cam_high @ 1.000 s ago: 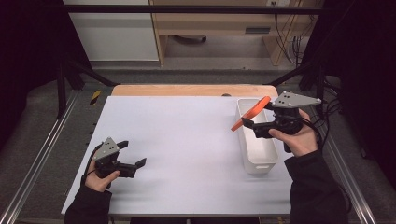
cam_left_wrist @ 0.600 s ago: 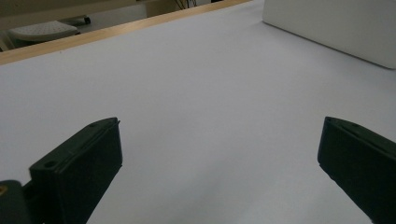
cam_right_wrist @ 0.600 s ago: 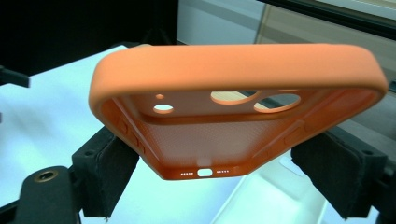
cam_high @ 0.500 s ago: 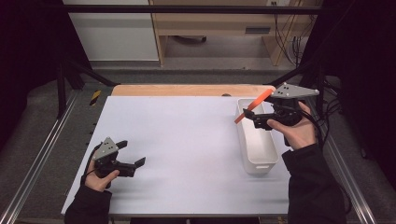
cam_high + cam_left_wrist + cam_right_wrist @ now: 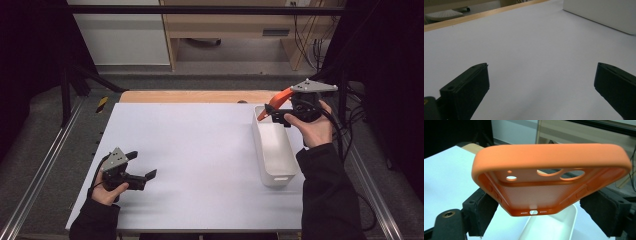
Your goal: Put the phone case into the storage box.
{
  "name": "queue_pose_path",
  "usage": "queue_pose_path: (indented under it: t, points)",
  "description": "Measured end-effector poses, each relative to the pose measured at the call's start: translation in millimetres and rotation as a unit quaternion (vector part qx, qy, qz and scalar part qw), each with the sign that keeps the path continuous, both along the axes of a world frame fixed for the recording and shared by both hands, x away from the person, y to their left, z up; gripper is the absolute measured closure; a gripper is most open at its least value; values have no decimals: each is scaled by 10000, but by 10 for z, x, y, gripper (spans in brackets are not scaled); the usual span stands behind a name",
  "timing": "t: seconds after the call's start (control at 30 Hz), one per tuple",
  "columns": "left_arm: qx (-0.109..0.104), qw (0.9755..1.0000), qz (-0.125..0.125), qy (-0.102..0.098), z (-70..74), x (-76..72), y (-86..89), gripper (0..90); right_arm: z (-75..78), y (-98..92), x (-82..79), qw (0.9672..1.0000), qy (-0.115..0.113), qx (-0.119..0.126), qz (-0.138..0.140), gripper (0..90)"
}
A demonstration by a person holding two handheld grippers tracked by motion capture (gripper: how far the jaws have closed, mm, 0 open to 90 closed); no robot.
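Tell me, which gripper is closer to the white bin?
Right. The right gripper holds the orange phone case over the white bin's far end; the left gripper rests open across the table.

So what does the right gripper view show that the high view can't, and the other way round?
Right gripper view: the orange rubbery phone case from inside, with its camera holes and port slot, pinched between black jaws.

High view: the left gripper, open and unladen above the white table, both of the person's sleeves, and the right gripper from above.

Both: the case held above the far end of the white plastic bin.
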State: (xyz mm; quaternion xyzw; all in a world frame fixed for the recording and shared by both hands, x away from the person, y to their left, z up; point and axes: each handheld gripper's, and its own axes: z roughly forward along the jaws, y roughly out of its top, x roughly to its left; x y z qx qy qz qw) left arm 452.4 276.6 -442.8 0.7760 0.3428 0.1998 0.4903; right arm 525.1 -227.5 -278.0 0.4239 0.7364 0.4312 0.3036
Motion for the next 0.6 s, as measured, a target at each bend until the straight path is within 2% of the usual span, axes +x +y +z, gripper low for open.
queue_pose_path:
  t: [0.3,0.47,0.6]
  points:
    - [-11,10000,-12,0,-3,2,2,0,-49,-42,157,9993,67,9,-355,158]
    - [8,10000,-29,7,-8,5,-4,0,-117,-38,255,9987,167,-47,-479,158]
    - [11,10000,-47,17,-12,8,-9,0,-175,-35,335,9979,257,1,-586,157]
